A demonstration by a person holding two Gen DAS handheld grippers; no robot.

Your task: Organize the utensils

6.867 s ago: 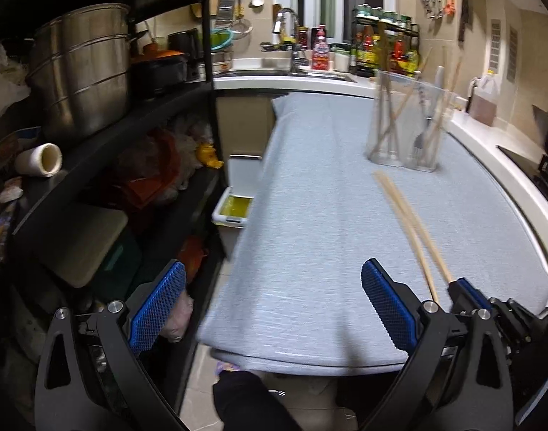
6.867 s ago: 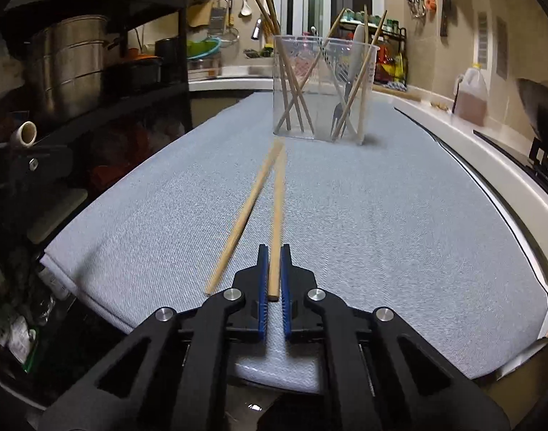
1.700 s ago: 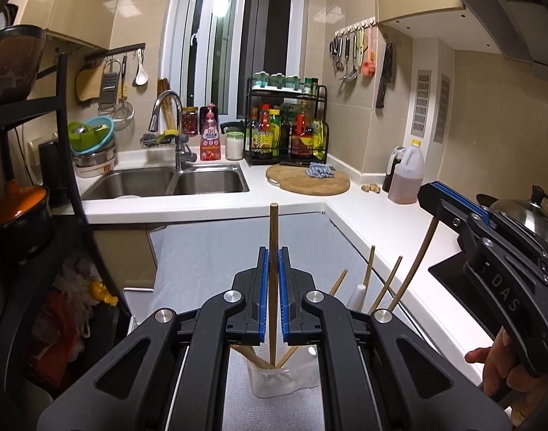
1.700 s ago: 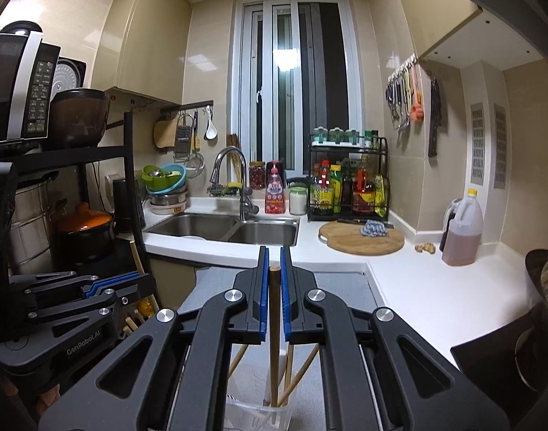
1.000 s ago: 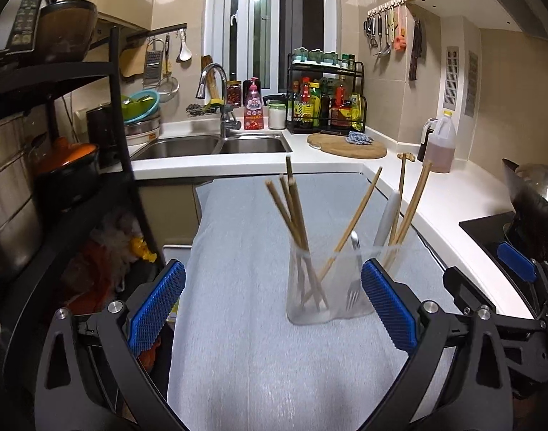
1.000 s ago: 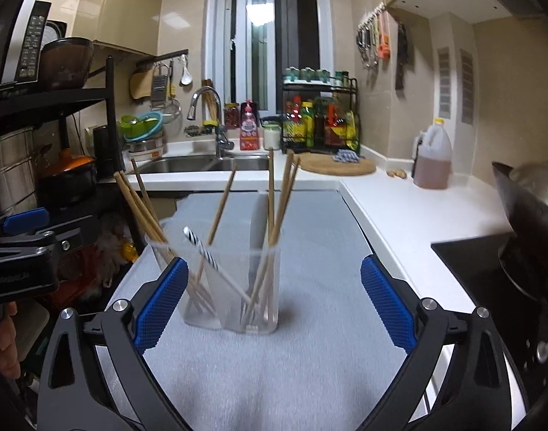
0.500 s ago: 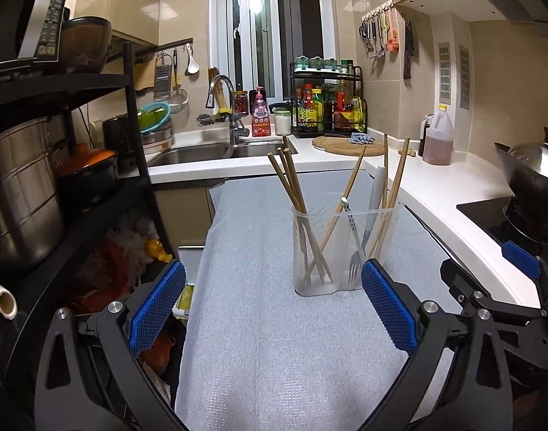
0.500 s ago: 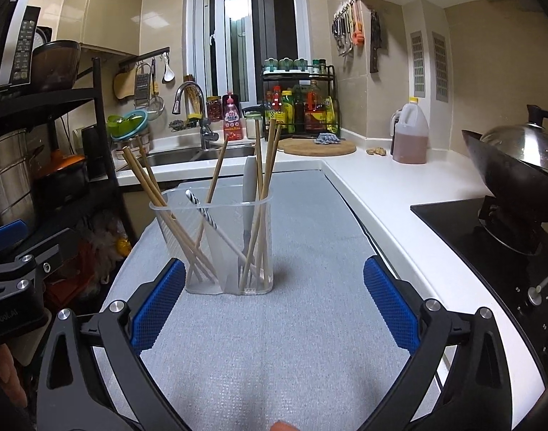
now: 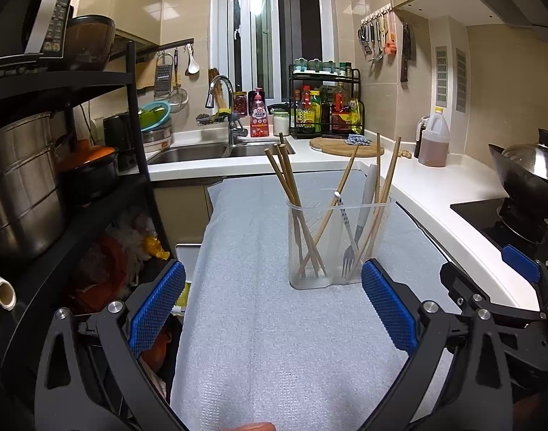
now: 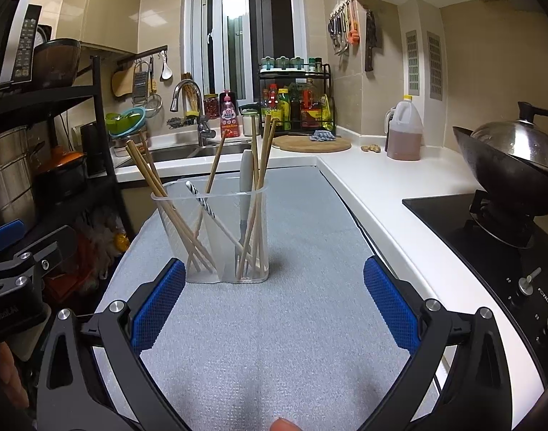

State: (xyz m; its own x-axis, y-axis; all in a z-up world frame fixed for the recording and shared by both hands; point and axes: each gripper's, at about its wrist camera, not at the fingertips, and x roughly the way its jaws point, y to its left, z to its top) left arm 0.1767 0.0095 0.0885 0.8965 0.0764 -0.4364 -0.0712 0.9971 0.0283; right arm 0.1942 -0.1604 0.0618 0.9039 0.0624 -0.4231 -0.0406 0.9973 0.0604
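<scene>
One clear holder (image 9: 340, 244) is seen standing upright on the grey mat (image 9: 274, 341), ahead of both grippers and touching neither. Seven wooden chopsticks (image 9: 287, 183) are counted in it: three leaning left together, one slanting across the middle, and three at the right. One fork (image 9: 348, 256) with a striped handle stands tines down in the holder, and one pale-handled utensil (image 9: 366, 197) is beside it, its lower end too blurred through the plastic to be identified. No utensil is seen lying on the mat. The left gripper (image 9: 274, 309) is held wide open at the mat's near end, with nothing between its blue pads (image 9: 155, 307). The right gripper (image 10: 274, 305) is likewise spread wide and holds nothing. To the far left a double sink (image 9: 216, 152) is set in the counter; at the right one wok (image 10: 514, 165) sits on the hob.
</scene>
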